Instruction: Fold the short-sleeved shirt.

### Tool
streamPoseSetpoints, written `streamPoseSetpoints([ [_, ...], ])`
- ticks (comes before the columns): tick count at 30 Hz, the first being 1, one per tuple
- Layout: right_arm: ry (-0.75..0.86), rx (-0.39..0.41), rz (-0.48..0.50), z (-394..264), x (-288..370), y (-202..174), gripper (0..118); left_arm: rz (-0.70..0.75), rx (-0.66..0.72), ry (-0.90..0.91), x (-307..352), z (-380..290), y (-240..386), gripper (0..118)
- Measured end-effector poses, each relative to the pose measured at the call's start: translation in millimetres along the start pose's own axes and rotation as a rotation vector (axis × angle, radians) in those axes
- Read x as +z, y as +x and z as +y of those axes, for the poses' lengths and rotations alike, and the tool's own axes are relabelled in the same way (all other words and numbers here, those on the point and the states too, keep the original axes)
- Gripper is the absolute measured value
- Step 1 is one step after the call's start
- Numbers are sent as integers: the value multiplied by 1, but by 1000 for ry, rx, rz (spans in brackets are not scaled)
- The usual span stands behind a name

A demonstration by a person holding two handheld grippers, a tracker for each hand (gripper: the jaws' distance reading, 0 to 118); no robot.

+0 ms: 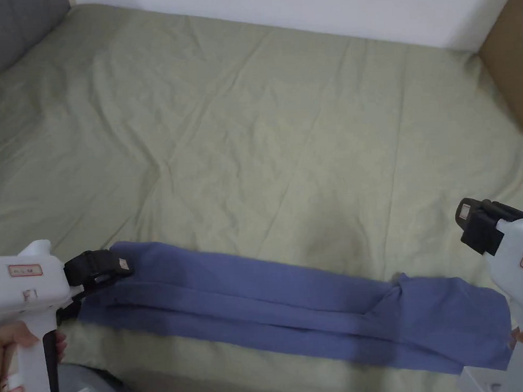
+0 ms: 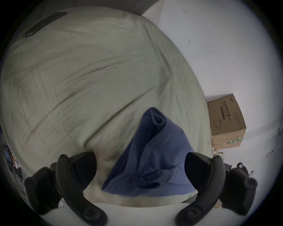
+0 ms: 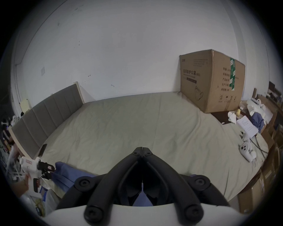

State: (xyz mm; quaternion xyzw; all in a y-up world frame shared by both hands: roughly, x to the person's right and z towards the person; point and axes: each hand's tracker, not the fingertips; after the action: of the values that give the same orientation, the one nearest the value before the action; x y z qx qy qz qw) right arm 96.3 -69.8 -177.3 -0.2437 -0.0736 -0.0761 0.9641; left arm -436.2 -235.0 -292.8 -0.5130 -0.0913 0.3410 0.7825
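The blue short-sleeved shirt [image 1: 291, 310] lies folded into a long narrow strip along the near edge of the bed [image 1: 264, 140]. My left gripper [image 1: 95, 285] is at the strip's left end, low over the cloth. In the left gripper view its jaws [image 2: 140, 156] stand wide open, with the shirt [image 2: 153, 160] lying between and beyond them, not pinched. My right gripper [image 1: 473, 221] hangs above the strip's right end, apart from the cloth. In the right gripper view its jaws [image 3: 142, 148] meet at the tips with nothing between them, and the left gripper [image 3: 46, 167] shows far off by the shirt [image 3: 67, 172].
The green sheet stretches wide behind the shirt. A big cardboard box [image 3: 212, 82] stands at the bed's far right corner. A dark phone [image 2: 44, 24] lies near the grey headboard [image 3: 46, 114]. A white controller [image 3: 246, 151] and papers sit along the bed's right edge.
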Motion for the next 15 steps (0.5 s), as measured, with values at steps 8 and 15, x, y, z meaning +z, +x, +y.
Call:
streamPoseSetpoints([
  [8, -32, 25, 5, -2, -5, -6, 0, -13, -26, -102, -15, -10, 17, 45],
  [15, -28, 55, 17, -2, 9, -2, 0, 143, -101, 19, -1, -16, 56, 11],
])
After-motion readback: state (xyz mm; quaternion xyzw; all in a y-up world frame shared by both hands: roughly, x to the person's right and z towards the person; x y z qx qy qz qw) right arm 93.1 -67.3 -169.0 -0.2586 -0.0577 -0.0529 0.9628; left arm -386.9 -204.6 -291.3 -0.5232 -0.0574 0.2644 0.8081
